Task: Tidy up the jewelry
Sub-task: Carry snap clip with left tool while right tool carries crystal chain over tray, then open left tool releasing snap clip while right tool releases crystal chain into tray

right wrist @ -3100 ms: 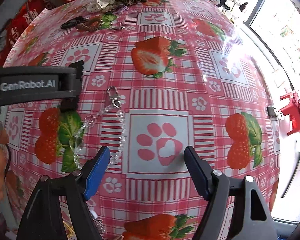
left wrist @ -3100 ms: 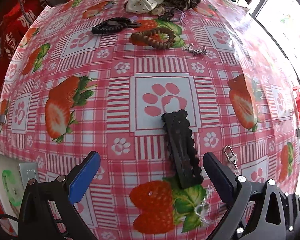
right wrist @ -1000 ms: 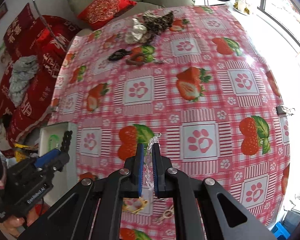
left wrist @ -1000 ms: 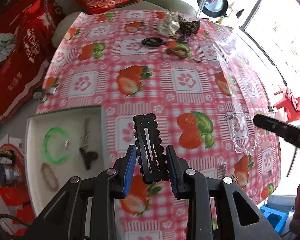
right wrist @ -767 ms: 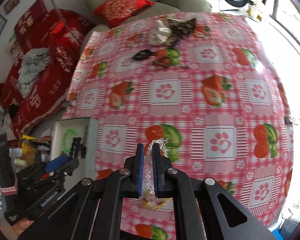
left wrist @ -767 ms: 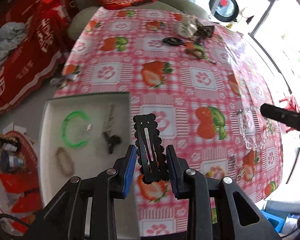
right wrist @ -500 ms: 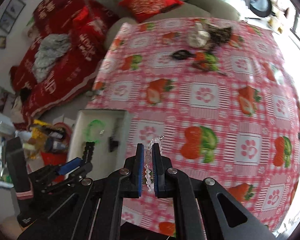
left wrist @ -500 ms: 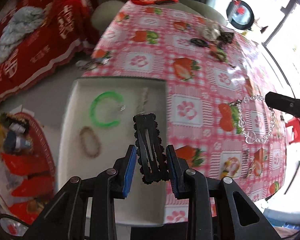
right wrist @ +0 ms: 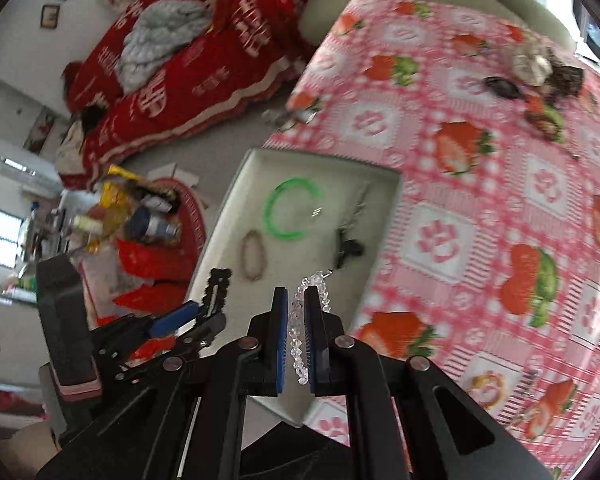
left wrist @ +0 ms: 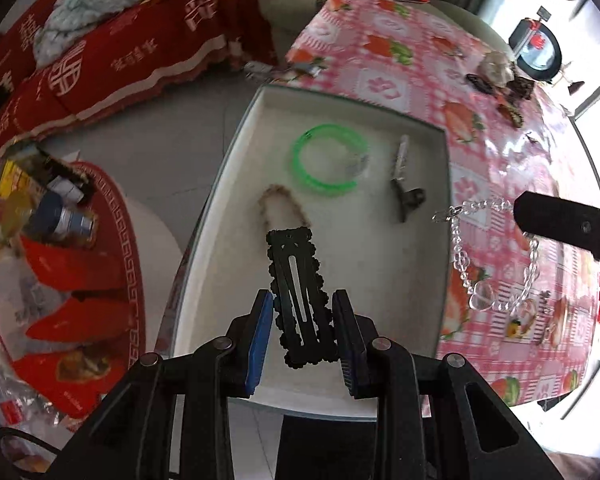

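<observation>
Black hair clip (left wrist: 300,300) sits clamped between left fingers (left wrist: 260,336), seemingly above tray (left wrist: 420,396).

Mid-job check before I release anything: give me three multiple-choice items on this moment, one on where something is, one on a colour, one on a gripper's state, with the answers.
1. The green bangle lies:
A. in the white tray
B. on the tablecloth
C. on the floor

2. The hair clip in the left gripper is:
A. red
B. black
C. silver

3. The right gripper is:
A. wide open and empty
B. shut on the clear bead chain
C. shut on the bangle

Answers: 1 A, it rests on the tray floor; 2 B, it is dark all over; 3 B, beads sit pinched between the pads.
</observation>
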Demonstrator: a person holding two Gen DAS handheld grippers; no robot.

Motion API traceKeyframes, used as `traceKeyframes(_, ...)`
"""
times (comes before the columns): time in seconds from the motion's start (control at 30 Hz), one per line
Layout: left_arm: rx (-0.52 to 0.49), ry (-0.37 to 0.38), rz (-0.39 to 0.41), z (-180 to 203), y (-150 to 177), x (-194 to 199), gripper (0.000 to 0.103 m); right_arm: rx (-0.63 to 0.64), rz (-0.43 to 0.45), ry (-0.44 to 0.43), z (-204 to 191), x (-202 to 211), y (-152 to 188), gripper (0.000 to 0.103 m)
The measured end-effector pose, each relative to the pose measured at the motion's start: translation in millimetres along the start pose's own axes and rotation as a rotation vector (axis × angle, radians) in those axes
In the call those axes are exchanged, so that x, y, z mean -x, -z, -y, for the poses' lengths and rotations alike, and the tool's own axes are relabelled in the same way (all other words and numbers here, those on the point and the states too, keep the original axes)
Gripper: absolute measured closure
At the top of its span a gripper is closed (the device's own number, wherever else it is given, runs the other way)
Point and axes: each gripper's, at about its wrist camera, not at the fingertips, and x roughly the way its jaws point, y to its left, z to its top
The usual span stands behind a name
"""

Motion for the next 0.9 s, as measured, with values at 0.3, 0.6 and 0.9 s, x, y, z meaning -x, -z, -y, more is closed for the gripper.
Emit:
traceKeyframes(0.3, -0.013, -0.051, -0.053, -15.2, 10.4, -39.1, 0.065, 0.026, -0.12, -0.084, -21.7, -61.1, 2.6, 0.095)
traceKeyframes(0.6, -0.002, -0.056, -0.055, -18.9, -0.6, -62.3, 0.065, 0.04, -0.179, 0.002, -10.1, -113.1, -13.3, 0.095)
traceKeyframes(0.9, -0.019, -0.068, -0.035, -13.1, -13.7, -75.2, 0.065, 0.049, -0.186, 0.108, 6.4, -130.3, -30.2, 0.095)
